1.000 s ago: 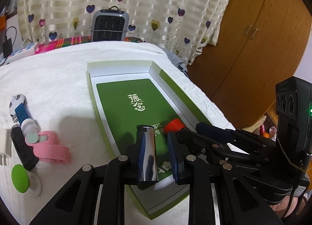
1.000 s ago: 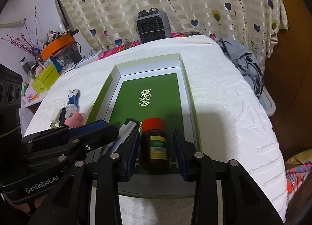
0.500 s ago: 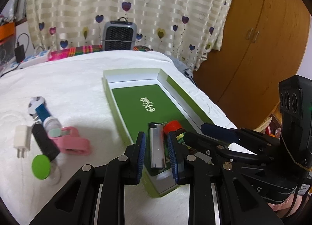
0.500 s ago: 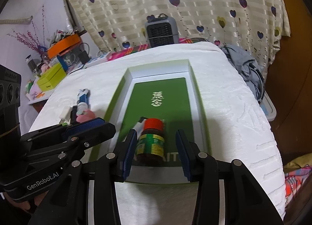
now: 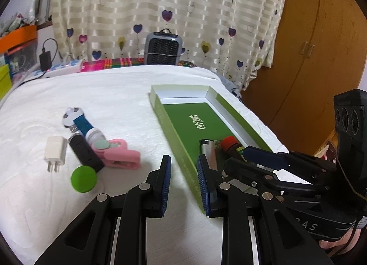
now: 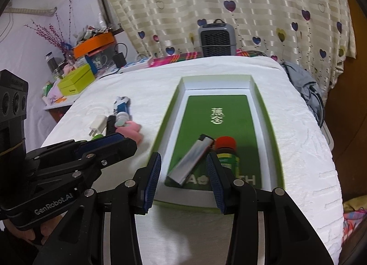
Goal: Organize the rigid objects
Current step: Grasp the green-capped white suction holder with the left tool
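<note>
Left gripper (image 5: 183, 159): released, jaws a narrow gap apart over the white cover (image 5: 114, 95), nothing between them.
Right gripper (image 6: 183, 156): jaws just been opening, clamping nothing.
Lighter (image 6: 191, 161): lying slantwise in the green box (image 6: 263, 95).
Bottle (image 6: 227, 150): red-capped, in the box, just beside the lighter.
Left of box: 1 white plug (image 5: 55, 152), 1 pink clip (image 5: 121, 157).

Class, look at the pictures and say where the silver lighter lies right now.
In the right wrist view, the silver lighter lies slantwise at the near end of the green box, just left of the red-capped bottle.
</note>
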A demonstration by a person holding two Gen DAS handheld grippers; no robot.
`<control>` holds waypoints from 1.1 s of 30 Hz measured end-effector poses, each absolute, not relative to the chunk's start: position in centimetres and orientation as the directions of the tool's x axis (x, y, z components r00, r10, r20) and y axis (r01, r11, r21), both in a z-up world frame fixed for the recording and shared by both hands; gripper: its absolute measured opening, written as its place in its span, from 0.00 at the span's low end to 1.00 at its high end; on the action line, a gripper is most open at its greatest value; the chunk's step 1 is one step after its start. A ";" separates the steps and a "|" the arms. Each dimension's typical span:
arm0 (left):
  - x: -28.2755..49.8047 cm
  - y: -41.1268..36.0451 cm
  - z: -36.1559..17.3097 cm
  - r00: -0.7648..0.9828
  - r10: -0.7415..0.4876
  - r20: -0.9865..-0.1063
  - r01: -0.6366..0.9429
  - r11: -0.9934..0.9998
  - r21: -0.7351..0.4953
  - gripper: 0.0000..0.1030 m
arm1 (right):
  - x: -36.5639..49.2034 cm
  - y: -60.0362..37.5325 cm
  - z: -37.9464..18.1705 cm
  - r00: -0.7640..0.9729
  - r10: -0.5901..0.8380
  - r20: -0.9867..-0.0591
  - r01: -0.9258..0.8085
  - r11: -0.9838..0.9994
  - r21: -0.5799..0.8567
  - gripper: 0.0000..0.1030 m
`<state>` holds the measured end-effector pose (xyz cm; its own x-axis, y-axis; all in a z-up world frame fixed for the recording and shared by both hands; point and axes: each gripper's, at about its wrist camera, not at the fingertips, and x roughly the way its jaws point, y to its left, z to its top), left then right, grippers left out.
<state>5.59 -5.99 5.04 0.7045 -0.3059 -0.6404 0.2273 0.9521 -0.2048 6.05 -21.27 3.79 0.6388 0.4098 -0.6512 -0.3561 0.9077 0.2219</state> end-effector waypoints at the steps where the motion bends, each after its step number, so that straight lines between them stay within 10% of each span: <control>1: 5.6 -5.8 5.0 0.704 -0.304 -0.641 0.224 0.953 -0.206 0.21 | 6.0 -21.1 3.8 0.636 0.415 -0.650 -0.362 0.905 0.223 0.42; 33: 4.1 1.7 5.5 0.781 -0.153 -0.605 0.077 0.986 -0.149 0.35 | 6.0 -15.0 4.4 0.586 0.492 -0.644 -0.514 0.840 0.174 0.42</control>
<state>4.10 1.66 5.55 0.7813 -0.1526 -0.6052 0.0769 0.9858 -0.1492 6.05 -15.00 4.45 0.5863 0.4917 -0.6438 -0.5137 0.8402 0.1739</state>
